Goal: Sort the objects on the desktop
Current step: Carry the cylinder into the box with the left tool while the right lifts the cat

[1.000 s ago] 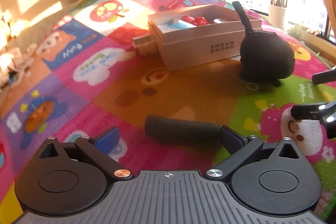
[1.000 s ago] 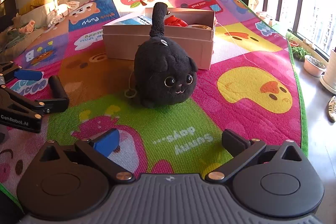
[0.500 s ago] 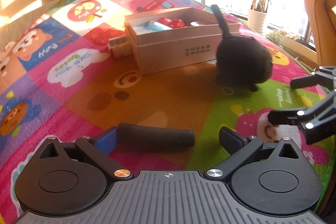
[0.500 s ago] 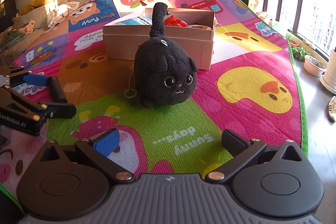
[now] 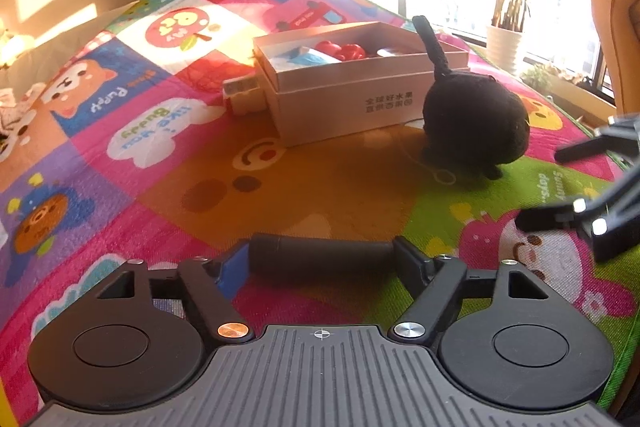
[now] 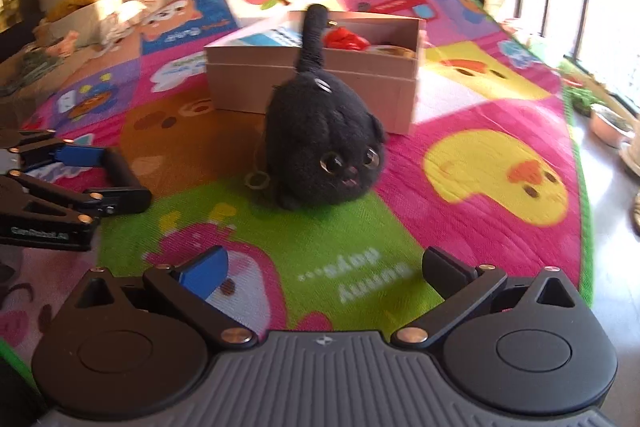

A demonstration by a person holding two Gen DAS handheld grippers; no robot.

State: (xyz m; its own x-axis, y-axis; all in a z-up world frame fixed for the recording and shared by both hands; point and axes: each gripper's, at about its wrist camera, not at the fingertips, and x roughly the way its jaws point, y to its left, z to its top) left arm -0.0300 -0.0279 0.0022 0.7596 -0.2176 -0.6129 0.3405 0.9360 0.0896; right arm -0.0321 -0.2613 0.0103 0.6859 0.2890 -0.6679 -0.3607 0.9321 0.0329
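A black foam cylinder (image 5: 320,255) lies crosswise on the colourful play mat (image 5: 160,195). My left gripper (image 5: 320,261) has its jaws closing on the cylinder lengthwise, the blue pad at its left end and the black pad at its right end. From the right wrist view the left gripper (image 6: 116,179) spans the cylinder (image 6: 120,169) the same way. A black plush cat (image 6: 320,131) sits upright in front of an open pink cardboard box (image 6: 240,87). My right gripper (image 6: 326,267) is open, short of the cat, with nothing between its fingers.
The box (image 5: 344,99) holds red items (image 5: 340,51) and packets. A small white block (image 5: 244,95) rests against its left side. The plush cat (image 5: 472,123) is at the box's right corner. My right gripper (image 5: 560,187) reaches in from the right. Potted plants stand by the window.
My left gripper slid sideways until the cylinder lay between its jaws, then the jaws narrowed onto both its ends. The right gripper has barely moved and stays open.
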